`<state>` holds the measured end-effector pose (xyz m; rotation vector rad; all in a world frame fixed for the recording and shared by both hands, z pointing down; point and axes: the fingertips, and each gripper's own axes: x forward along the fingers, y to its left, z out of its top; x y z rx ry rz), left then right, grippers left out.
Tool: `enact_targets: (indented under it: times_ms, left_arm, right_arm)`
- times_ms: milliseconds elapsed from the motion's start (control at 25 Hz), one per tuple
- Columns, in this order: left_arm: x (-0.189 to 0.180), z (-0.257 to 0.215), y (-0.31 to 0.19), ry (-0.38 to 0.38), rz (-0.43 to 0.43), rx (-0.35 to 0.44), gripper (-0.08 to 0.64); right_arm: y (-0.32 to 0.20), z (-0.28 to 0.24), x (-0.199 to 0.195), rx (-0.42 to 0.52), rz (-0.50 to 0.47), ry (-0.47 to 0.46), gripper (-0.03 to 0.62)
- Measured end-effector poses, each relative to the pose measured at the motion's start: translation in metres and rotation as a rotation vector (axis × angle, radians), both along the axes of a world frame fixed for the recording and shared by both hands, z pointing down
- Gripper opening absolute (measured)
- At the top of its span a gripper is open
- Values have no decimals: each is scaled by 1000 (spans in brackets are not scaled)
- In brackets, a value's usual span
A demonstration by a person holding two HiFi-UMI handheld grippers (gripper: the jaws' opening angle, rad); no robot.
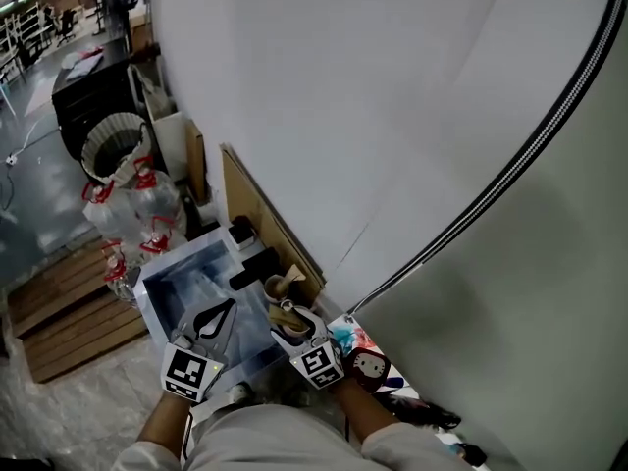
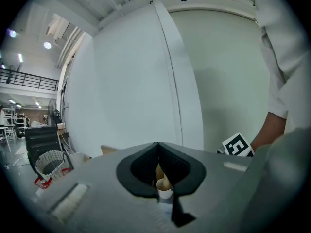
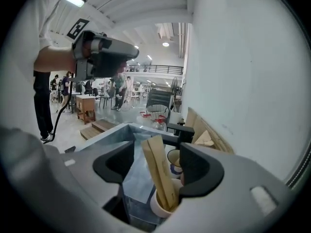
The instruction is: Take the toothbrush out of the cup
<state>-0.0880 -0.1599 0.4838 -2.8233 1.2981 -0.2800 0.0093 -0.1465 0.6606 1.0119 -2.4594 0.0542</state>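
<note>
Right gripper [image 3: 156,165]: jaws wide and gripping nothing; we hold them either side of the paper-sleeved toothbrush [image 3: 159,171], which leans in the white cup [image 3: 162,211] at the near end of the table [image 3: 109,139], with a second cup [image 3: 173,159] just beyond and the wall to the right. Left gripper [image 2: 158,148]: jaws together, empty, held off to the left. Step in hand, as we judge it: approach to the grasp; next we should close on the sleeve above the rim, then lift straight up without tipping the cup.
</note>
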Motion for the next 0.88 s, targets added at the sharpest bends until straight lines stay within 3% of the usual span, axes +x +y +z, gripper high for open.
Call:
enact_targets:
  times_ms: [880]
  left_arm:
    - [-29, 1, -6, -34, -67, -15, 4]
  right_arm:
    - [-15, 73, 1, -113, 15, 120, 257]
